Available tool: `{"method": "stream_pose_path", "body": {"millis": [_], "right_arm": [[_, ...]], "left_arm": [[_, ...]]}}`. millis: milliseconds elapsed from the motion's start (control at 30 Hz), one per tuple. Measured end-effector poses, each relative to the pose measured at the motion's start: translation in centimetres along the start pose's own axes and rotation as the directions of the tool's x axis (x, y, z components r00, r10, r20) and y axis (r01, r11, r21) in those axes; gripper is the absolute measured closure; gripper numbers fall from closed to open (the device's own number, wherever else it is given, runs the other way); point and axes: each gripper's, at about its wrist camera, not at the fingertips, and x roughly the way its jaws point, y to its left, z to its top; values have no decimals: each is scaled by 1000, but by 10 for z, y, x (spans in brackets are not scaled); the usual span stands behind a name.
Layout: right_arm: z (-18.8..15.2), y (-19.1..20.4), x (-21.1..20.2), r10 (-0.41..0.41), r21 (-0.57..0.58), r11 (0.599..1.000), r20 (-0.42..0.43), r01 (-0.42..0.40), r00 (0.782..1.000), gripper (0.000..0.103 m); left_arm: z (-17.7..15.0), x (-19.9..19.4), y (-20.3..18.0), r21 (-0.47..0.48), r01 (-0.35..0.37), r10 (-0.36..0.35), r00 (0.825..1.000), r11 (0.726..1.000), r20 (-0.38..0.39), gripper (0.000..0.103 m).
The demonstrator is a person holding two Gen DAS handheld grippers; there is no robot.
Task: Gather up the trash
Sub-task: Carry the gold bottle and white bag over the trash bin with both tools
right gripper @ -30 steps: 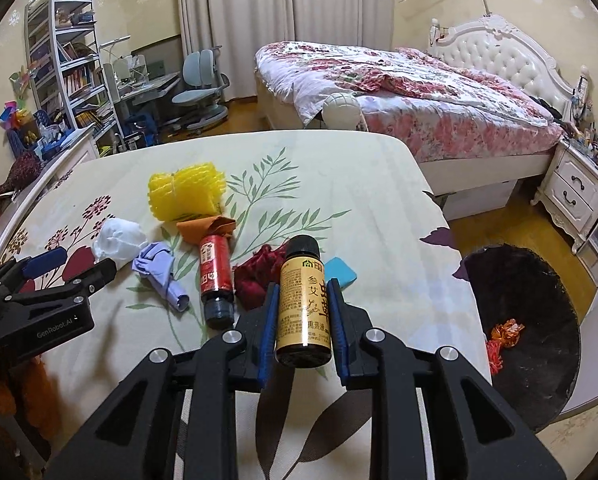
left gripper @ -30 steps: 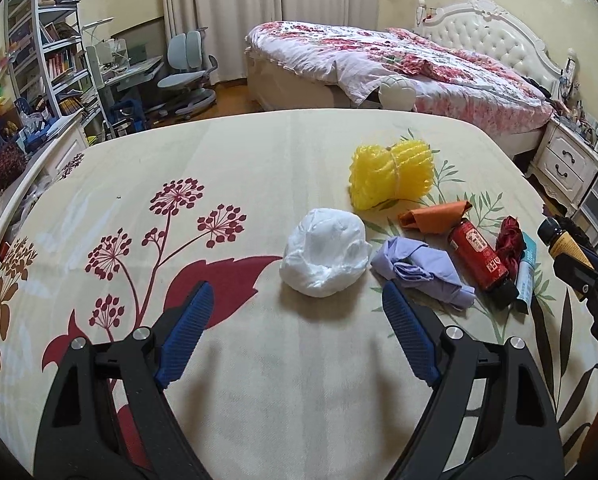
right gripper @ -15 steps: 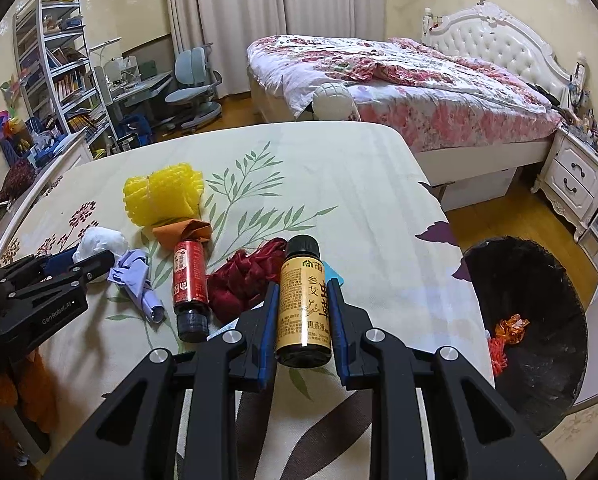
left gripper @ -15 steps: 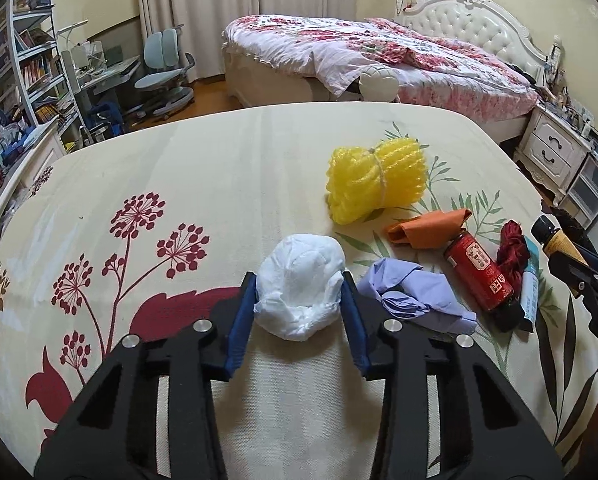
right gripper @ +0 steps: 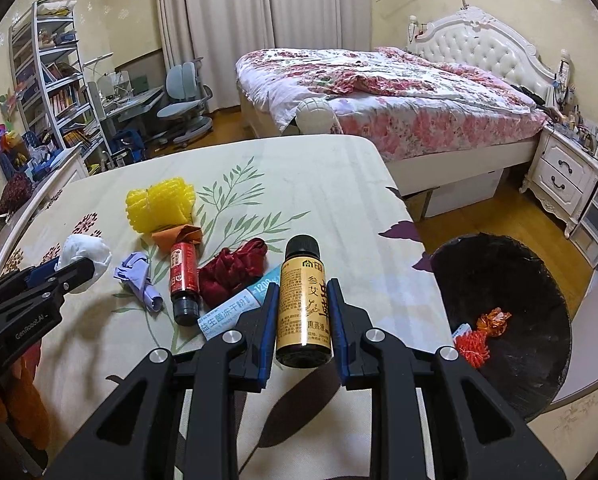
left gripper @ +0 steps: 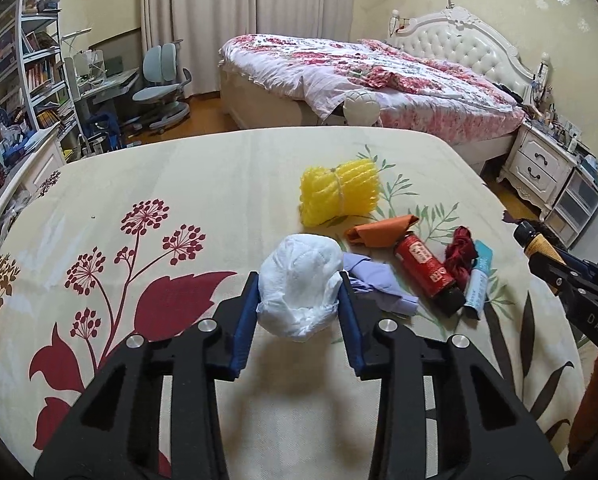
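Left gripper [left gripper: 299, 300] jaws just closed, now clamping white wad [left gripper: 301, 286]; right gripper [right gripper: 303, 312] still grips bottle [right gripper: 303, 304], base hidden.

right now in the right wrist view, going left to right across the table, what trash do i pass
white wad in the left claw → purple crumpled paper → red bottle → dark red cloth → gold-label bottle in the right claw → black bin off the table's right edge

A bed with a pink floral quilt [left gripper: 363, 76] and white tufted headboard [right gripper: 487, 48] stands far right. A white bedside cabinet [left gripper: 539, 166] sits right. Far left, a white bookshelf [right gripper: 55, 92] and grey-blue desk chair [left gripper: 163, 84].
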Motion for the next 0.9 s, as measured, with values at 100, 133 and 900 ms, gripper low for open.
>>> {"method": "stream_pose_path", "body": {"millis": [100, 133, 900], "right_arm": [[-1, -12, -7, -24, 19, 1000, 13, 24, 1000, 78], [-1, -18, -10, -37, 28, 999, 18, 36, 999, 78], [-12, -149, -14, -324, 215, 925, 18, 313, 946, 78]], "left_arm": [[2, -10, -14, 14, 30, -30, 999, 999, 24, 66], [4, -13, -21, 22, 43, -44, 998, 999, 34, 66], [31, 27, -219, 262, 258, -278, 960, 930, 43, 66]]}}
